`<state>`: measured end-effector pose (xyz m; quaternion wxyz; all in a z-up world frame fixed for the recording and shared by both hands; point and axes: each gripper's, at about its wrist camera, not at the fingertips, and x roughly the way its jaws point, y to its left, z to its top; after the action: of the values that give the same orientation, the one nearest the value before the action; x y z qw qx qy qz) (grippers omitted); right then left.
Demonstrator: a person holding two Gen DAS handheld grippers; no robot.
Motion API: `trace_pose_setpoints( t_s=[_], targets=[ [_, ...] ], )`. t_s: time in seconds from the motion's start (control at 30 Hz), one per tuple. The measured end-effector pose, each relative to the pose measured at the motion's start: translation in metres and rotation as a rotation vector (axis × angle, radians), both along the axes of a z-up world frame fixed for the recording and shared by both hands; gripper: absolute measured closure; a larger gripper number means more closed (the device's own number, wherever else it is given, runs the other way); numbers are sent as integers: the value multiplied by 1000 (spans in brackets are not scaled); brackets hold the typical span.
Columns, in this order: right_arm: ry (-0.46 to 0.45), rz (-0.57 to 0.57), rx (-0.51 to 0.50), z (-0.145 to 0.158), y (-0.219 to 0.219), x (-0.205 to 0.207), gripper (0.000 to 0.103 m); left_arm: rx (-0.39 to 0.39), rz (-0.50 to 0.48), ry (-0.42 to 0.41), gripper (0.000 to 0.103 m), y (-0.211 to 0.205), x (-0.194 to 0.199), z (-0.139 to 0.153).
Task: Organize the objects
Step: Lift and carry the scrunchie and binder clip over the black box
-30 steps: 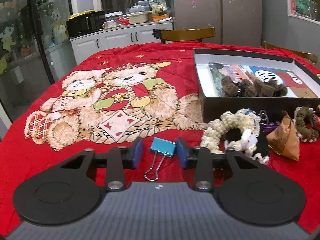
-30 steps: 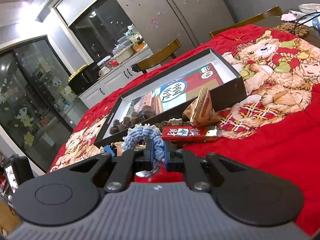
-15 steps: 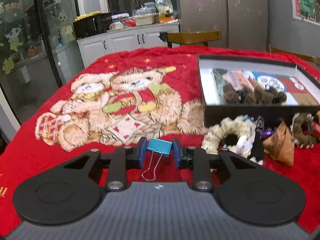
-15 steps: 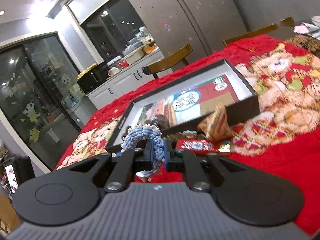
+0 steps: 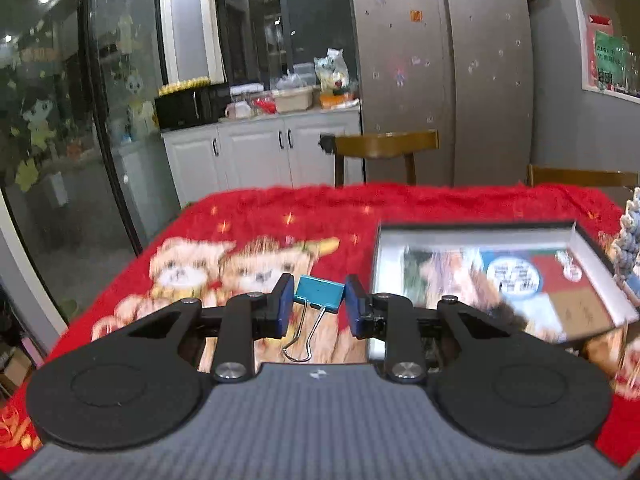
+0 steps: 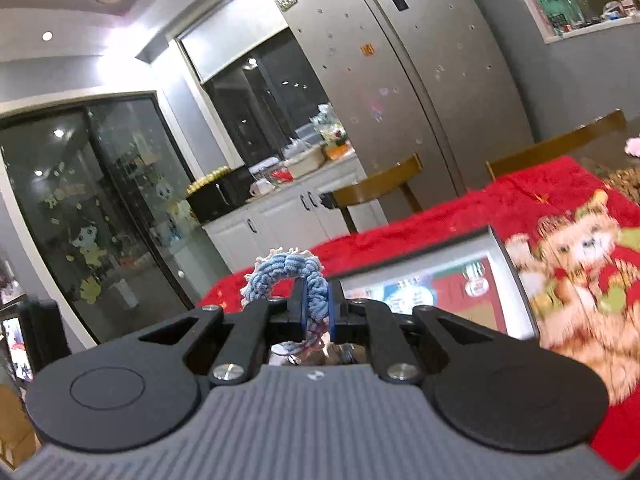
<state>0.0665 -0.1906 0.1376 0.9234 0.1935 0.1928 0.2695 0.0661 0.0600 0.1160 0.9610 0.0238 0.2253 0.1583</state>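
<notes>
My left gripper [image 5: 319, 307] is shut on a teal binder clip [image 5: 320, 298] and holds it in the air above the red tablecloth, its wire handles hanging down. The open black box [image 5: 472, 227] with a printed card inside lies just to the right of it. My right gripper [image 6: 317, 309] is shut on a blue knitted ring [image 6: 286, 274], raised above the near left corner of the same box [image 6: 412, 248]. The ring's edge also shows at the far right of the left wrist view [image 5: 629, 236].
A red teddy-bear tablecloth [image 5: 256, 248] covers the table. Wooden chairs [image 5: 384, 146] stand at its far side. White cabinets [image 5: 260, 152] and a steel fridge [image 5: 440, 68] are behind. Brown items [image 5: 508, 316] lie blurred inside the box.
The left gripper closed on the binder clip and lifted it off the cloth. The right gripper rose and tilted up with the blue ring held.
</notes>
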Motion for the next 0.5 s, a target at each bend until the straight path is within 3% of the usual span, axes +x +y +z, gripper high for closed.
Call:
trace_pose_setpoints(
  t_s=[0.13,0.3,0.5],
  targets=[
    [28,31,73,17,-13,19,91,-3,-20,-62,71,-14,9,30],
    [43,-13,86,25,-25,47,91,-113,-80,-121,71,-27,22,61],
    [63,-69,63,20,-35,75,91,-199,-161,-145,71,-55,41,71]
  ],
)
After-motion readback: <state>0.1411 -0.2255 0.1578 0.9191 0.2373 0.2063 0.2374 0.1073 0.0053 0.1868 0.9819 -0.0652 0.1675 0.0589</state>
